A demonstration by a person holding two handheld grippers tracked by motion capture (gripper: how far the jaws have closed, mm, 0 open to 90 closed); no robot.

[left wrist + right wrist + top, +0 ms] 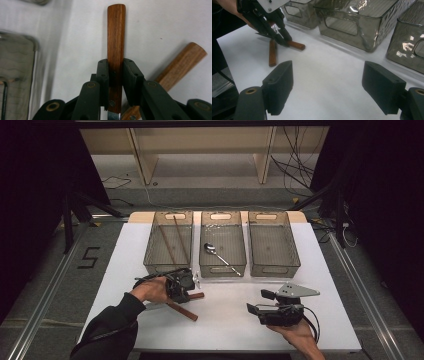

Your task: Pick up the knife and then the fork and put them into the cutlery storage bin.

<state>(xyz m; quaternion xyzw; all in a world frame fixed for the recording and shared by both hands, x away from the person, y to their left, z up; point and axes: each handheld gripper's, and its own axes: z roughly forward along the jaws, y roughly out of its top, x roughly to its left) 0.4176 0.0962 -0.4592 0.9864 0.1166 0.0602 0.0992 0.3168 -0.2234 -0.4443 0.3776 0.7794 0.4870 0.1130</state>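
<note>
My left gripper (192, 295) is shut on a wooden-handled utensil (198, 296) lying on the white table, just in front of the left bin. In the left gripper view its pads (103, 75) press both sides of that handle (116, 35), and a bit of metal shows at the bottom. A second wooden handle (180, 67) lies crossed beneath it, running toward the table's front (184, 311). My right gripper (256, 301) rests near the front right, jaws wide apart (327, 87) with bare table between them. From there I see the left gripper (283, 40) on the handle (297, 45).
Three translucent grey bins stand in a row at the back: the left one (150, 257) holds chopsticks (177, 237), the middle one (222, 271) holds a metal spoon (216, 252), and beside them is the right one (296, 255). The person's forearms come in from the front edge.
</note>
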